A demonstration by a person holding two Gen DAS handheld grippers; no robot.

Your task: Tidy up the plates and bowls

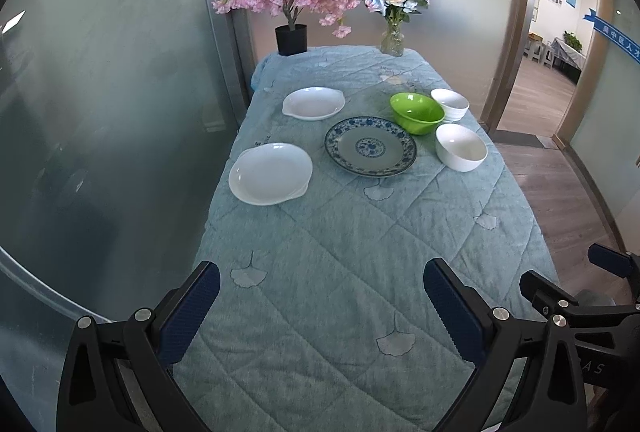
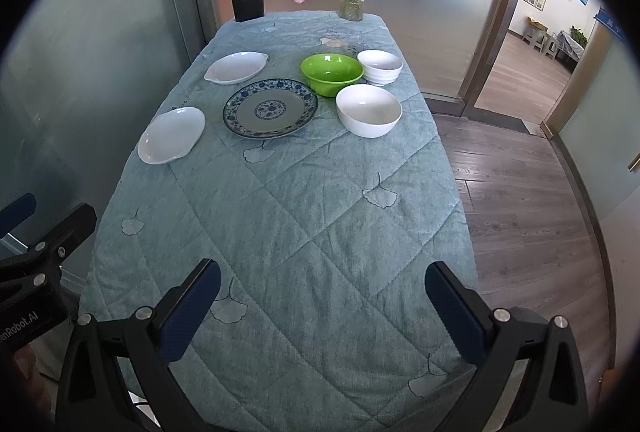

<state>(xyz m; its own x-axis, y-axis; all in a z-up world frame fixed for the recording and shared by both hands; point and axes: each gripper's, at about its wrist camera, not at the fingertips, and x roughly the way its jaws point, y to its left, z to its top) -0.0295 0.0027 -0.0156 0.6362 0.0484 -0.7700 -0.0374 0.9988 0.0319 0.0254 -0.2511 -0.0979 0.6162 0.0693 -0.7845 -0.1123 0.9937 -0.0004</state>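
Both claws hang over the near end of the table, jaws spread wide with nothing between them: the left claw (image 1: pixel 322 286) toward the near left corner, the right claw (image 2: pixel 322 286) toward the near right corner. All the dishes lie well apart from both, grouped in the far half. A white oval plate with small handles (image 1: pixel 271 172) sits by the left edge, and a second white handled plate (image 1: pixel 313 103) lies farther back on the same side. A round blue-and-white patterned plate (image 1: pixel 370 146) rests mid-width. Just behind its right rim stands a glossy green bowl (image 1: pixel 417 111), with a stack of white ribbed bowls (image 1: pixel 450 104) beside it at the right edge and a larger plain white bowl (image 1: pixel 461 147) nearer along that edge. The table (image 2: pixel 300 232) is covered by a quilted pale blue cloth with stitched leaf shapes. At its far edge stand a pink blossom tree in a black pot (image 1: pixel 291 39) and a glass vase of pastel flowers (image 1: pixel 392 40). Frosted glass walls surround the table; wood-look flooring and an open doorway lie to the right.
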